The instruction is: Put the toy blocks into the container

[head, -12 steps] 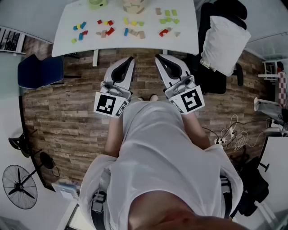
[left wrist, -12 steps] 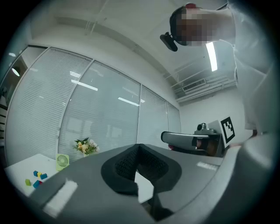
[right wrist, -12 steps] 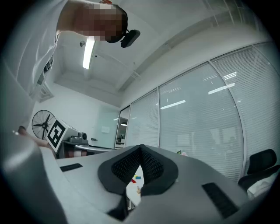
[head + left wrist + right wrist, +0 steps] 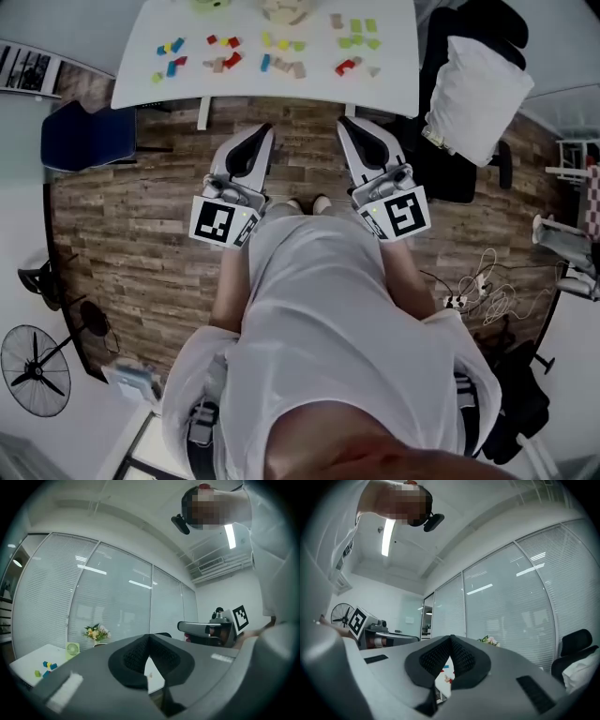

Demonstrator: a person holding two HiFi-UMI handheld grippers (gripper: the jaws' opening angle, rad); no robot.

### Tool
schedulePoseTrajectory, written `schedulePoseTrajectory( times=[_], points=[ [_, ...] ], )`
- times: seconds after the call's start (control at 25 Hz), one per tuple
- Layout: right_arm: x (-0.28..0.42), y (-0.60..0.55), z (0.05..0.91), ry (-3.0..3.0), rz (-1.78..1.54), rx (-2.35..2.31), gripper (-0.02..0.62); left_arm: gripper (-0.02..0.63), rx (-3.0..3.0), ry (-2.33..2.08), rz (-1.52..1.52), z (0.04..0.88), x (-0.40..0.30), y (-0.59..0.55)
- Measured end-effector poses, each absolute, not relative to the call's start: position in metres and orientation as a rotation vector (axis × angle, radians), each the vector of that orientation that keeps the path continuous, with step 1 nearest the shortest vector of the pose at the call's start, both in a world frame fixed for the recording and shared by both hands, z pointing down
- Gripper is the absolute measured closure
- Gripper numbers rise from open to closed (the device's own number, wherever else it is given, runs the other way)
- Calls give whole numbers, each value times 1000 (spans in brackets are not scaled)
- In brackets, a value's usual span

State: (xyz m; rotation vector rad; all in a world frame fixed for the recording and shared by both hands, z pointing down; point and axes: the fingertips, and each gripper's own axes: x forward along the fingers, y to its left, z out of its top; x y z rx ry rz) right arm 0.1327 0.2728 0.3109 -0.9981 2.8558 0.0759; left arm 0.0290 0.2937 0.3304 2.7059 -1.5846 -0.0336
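Observation:
Several coloured toy blocks lie scattered along a white table at the top of the head view. A beige container stands at the table's far edge, partly cut off. My left gripper and right gripper are held level over the wooden floor, short of the table's near edge, pointing toward it. Both are shut with nothing in them. In the left gripper view the left gripper has its jaw tips together, and blocks show far left. The right gripper looks the same, with red blocks below its jaws.
A blue chair stands left of the table. A black chair with a white cushion stands to the right. A floor fan is at lower left, cables and a power strip at right. A small green fan sits on the table.
The tips of the two grippers have drifted slightly apart. The head view has shifted a little, so the table sits higher in the frame. Both grippers stay shut.

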Motion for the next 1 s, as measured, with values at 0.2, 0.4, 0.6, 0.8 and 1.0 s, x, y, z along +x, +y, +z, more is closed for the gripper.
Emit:
schedulePoseTrajectory(
  times=[0.2,0.4,0.6,0.8,1.0],
  points=[
    [145,254,335,2908,6,-988,594,607,2654,-1630,-3,346,24,293],
    [147,214,353,2952,-17,-1021,594,607,2610,-1622,21,367,12,255],
    [127,142,366,2988,2,-1049,594,607,2608,-1631,-6,379,-15,185],
    [90,54,369,3037,23,-1086,594,607,2627,-1622,24,383,-56,104],
    [67,-26,375,3062,43,-1152,594,607,2663,-1534,2,385,-82,29]
  ],
)
